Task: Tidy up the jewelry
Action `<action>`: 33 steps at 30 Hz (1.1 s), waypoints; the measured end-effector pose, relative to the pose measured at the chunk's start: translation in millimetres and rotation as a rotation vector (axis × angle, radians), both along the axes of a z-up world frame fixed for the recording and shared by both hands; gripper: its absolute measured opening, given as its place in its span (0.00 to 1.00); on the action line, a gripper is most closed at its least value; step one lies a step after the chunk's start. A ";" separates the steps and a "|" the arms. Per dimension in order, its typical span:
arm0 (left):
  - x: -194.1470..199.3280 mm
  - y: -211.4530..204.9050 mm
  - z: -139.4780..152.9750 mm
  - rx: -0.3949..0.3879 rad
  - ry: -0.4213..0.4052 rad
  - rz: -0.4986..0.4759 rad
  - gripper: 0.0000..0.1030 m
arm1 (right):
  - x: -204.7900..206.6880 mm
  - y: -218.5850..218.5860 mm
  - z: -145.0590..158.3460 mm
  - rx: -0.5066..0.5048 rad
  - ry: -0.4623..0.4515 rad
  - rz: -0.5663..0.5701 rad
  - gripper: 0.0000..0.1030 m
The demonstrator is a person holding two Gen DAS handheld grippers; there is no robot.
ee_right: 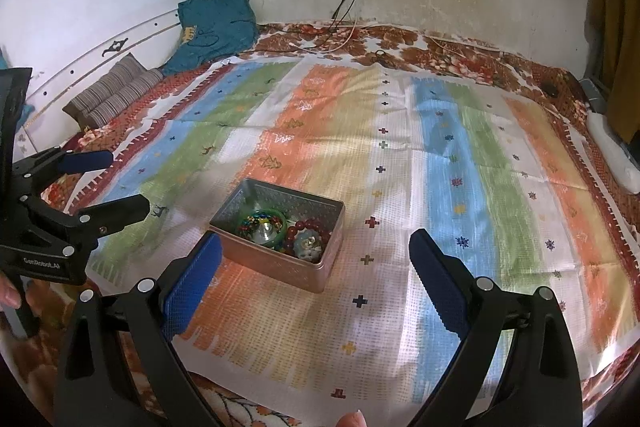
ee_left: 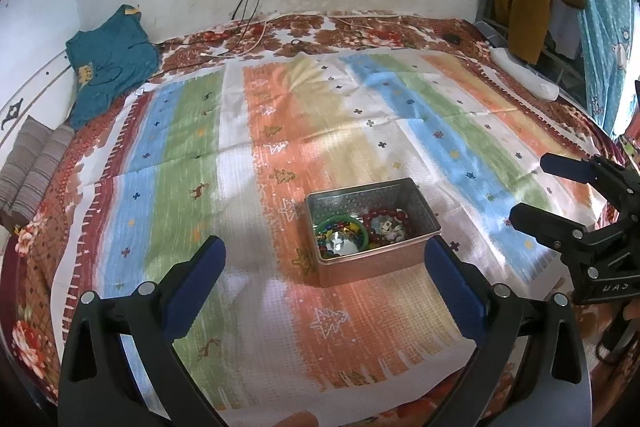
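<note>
An open copper-coloured metal box (ee_left: 372, 269) (ee_right: 276, 267) stands on the striped cloth. Inside lie a green bangle (ee_left: 340, 219) (ee_right: 280, 215) around coloured beads, a dark red bead bracelet (ee_left: 386, 215) (ee_right: 308, 225) and small pale pieces. My left gripper (ee_left: 326, 259) is open and empty, its blue pads on either side of the box's near end, held back from it. My right gripper (ee_right: 316, 253) is open and empty just right of the box. Each gripper also shows in the other's view: the right one (ee_left: 532, 191) and the left one (ee_right: 120, 183).
The striped cloth (ee_left: 280, 155) (ee_right: 400, 167) covers a bed with a floral sheet (ee_left: 360, 31). A teal garment (ee_left: 108, 67) and a striped pillow (ee_left: 32, 167) lie at the back left. Cables (ee_left: 248, 27) hang from wall sockets. A white power strip (ee_left: 524, 75) lies at the right edge.
</note>
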State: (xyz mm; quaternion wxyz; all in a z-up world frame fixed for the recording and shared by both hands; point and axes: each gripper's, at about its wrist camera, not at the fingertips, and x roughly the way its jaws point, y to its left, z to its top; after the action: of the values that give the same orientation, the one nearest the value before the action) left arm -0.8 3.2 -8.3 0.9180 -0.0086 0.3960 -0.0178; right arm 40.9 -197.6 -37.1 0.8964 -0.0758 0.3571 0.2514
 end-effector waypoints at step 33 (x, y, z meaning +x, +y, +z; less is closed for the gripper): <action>-4.5 -5.3 8.1 -0.015 -0.036 -0.009 0.95 | -3.0 2.3 5.0 0.020 -0.011 -0.006 0.95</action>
State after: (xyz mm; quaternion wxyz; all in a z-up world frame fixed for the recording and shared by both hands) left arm -5.3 -2.1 -0.3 0.9248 -0.0133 0.3793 -0.0251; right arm 37.9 -195.4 -32.1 0.8997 -0.0671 0.3499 0.2520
